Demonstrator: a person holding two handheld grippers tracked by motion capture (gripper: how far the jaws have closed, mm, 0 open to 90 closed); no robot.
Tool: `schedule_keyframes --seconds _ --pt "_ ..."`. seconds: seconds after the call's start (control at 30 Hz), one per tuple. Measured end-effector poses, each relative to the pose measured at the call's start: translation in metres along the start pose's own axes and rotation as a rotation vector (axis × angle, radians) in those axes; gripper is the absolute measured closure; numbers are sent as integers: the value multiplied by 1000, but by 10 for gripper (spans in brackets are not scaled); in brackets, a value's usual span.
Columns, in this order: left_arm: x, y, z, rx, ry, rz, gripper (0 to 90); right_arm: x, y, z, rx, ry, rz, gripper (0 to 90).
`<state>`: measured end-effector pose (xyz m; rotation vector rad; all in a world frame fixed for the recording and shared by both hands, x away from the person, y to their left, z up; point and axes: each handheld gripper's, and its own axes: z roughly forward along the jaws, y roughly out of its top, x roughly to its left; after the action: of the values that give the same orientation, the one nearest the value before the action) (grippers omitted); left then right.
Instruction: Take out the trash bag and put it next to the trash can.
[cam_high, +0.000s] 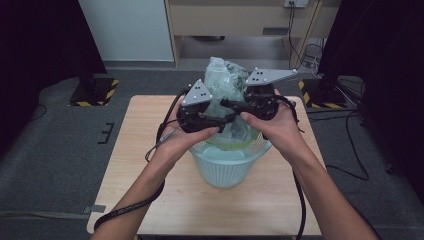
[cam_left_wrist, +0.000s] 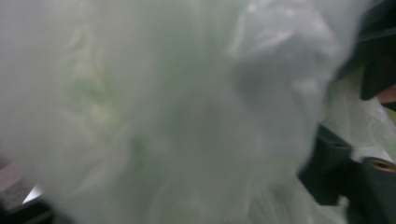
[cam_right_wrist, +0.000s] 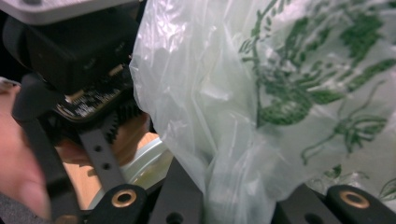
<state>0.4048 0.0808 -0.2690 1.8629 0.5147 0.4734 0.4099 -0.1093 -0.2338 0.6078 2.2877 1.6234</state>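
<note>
A translucent plastic bag (cam_high: 227, 82) with green print rises out of a pale blue slotted basket (cam_high: 225, 172) on the wooden table (cam_high: 145, 155). Both grippers are held up against the bag above the basket's rim. My right gripper (cam_high: 228, 104) reaches in from the right, and its jaws are shut on a bunched fold of the bag (cam_right_wrist: 280, 93). My left gripper (cam_high: 222, 120) reaches in from the left. The blurred bag (cam_left_wrist: 177, 116) lies right against its camera and hides its jaws. The left gripper's body (cam_right_wrist: 79, 56) shows beside the bag in the right gripper view.
The basket stands at the table's middle, with bare wood to its left and right. Black stands with yellow-striped bases (cam_high: 95, 90) (cam_high: 312, 92) sit on the floor behind the table. Cables trail on the floor at the right (cam_high: 350, 150). A wooden cabinet (cam_high: 240, 20) is at the back.
</note>
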Motion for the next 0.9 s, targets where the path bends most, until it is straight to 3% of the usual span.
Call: schedule_keyframes --seconds 0.2,0.3,0.5,0.67,0.9 --pt "1 -3 3 3 19 3 600 0 -2 5 11 1 10 874" --pt "3 -5 2 4 30 -17 730 0 -4 6 14 6 22 871" --pt "4 -6 0 -1 38 -43 823 1 -4 6 8 13 29 846" --pt "5 -6 -1 5 55 -73 876 2 -4 1 -1 -20 25 669" --pt "10 -4 -3 -2 73 -107 881 2 -5 -6 -19 -107 0 301"
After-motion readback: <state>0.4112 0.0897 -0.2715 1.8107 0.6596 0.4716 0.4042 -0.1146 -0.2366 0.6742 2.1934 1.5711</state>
